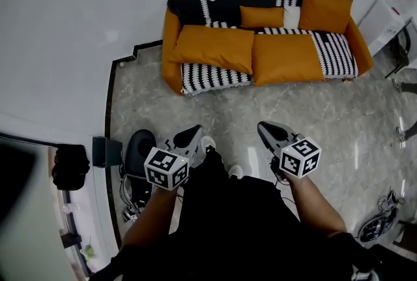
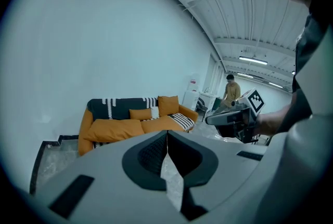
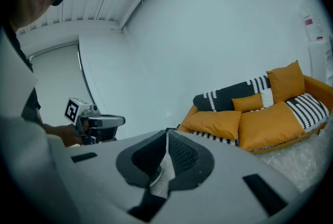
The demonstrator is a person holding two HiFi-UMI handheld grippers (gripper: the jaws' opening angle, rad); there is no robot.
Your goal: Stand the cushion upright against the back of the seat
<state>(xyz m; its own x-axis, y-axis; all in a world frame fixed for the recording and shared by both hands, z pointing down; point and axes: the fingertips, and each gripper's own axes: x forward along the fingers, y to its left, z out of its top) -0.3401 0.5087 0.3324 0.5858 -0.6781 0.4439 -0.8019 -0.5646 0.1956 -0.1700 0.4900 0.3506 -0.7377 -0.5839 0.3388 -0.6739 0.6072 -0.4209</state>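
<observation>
An orange sofa (image 1: 172,32) with a black-and-white striped throw stands against the white wall, well ahead of me. A large orange cushion (image 1: 215,47) lies flat on the left end of the seat; it also shows as the cushion (image 2: 111,129) and the cushion (image 3: 216,122) in the gripper views. A small orange cushion (image 1: 261,16) and a bigger one (image 1: 324,10) stand upright against the backrest. My left gripper (image 1: 194,134) and right gripper (image 1: 264,128) hover side by side over the marble floor, both shut with nothing in them, far short of the sofa.
A black round object (image 1: 139,149) with cables lies on the floor at my left, beside a dark floor border (image 1: 109,103). White furniture (image 1: 389,12) and chair legs (image 1: 405,87) stand at the right. Gear lies at the lower right (image 1: 376,226). A person (image 2: 231,91) stands far behind the sofa.
</observation>
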